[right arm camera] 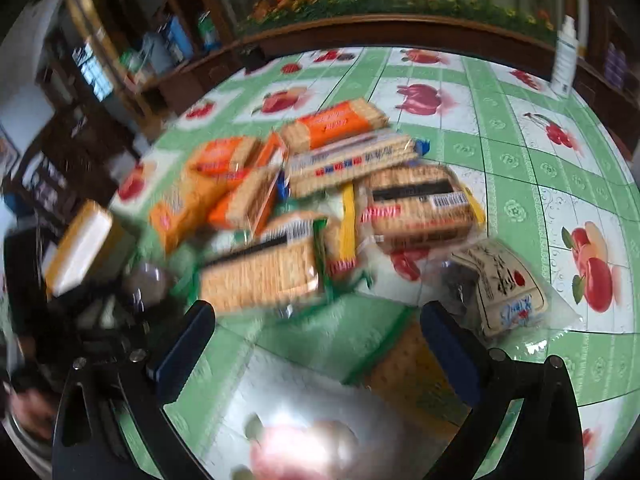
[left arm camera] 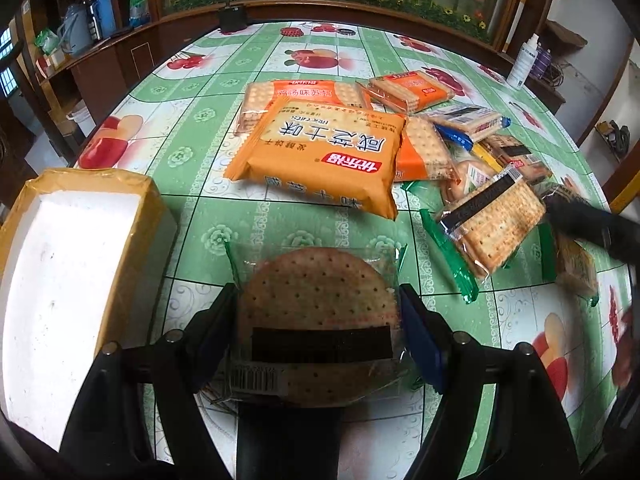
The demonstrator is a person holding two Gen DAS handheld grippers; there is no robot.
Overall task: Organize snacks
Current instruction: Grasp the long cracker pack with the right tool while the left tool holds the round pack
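Snacks are lying mostly unsorted — a loose pile of biscuit packets is sitting on the counter [left arm camera: 192, 92], which is covered with a green fruit-print cloth. One item is being handled: a round cracker pack [left arm camera: 320, 312] in clear wrapping is sitting between the jaws of the left gripper [left arm camera: 320, 332], the blue pads pressing on both of its edges at roughly half opening. It is hovering just above the counter, near a box [left arm camera: 76, 272] with a white inside and yellow-taped rim, standing at the left edge. The box interior, as far as it is showing, is holding nothing; part of it is out of view.

Beyond the held pack, a large orange bag [left arm camera: 320, 156] is lying on top of other orange cracker packs [left arm camera: 412, 88]. To the right, blue- and yellow-ended packs are overlapping, and a square cracker pack with green ends [left arm camera: 492, 224] is lying nearest.

The right gripper [right arm camera: 320, 344] is hovering over bare cloth in front of the pile, its jaws standing wide and holding nothing. The right wrist view is blurred. A clear bag with a printed label [right arm camera: 504, 288] is lying just beside its right jaw; another cracker pack is partly showing below it.

Judgement: the task is appearing to be at an early stage — one pack in transit, roughly ten packets remaining on the counter.
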